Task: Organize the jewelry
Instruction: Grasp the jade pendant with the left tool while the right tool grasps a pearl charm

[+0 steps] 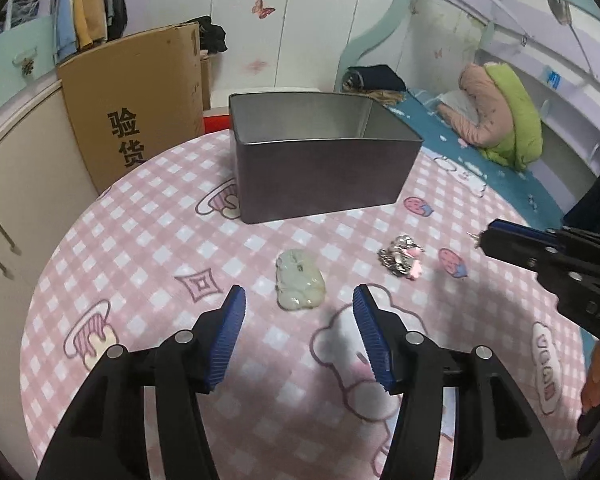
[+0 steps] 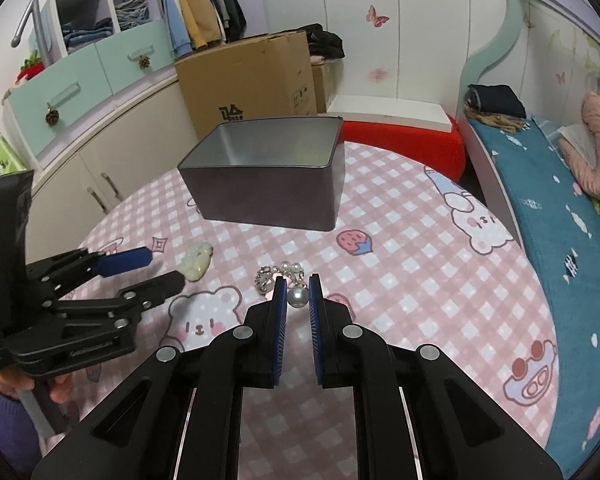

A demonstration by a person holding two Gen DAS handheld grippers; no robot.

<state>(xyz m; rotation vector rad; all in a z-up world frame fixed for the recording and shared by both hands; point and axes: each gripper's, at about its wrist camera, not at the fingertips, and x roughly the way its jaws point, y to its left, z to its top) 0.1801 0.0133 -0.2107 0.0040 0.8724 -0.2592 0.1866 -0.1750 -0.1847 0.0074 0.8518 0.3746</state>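
A pearl earring [image 2: 298, 297] is being pinched by the right gripper [image 2: 298, 280]; the left gripper [image 1: 298, 304] is being held open; the round pearl could be squeezed out.

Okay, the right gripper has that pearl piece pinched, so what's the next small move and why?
Probably carry it forward over the open tin and release. The right gripper is shut on the pearl earring, lifted clear of the silver jewelry pile, and the tin looks empty and unobstructed just ahead.
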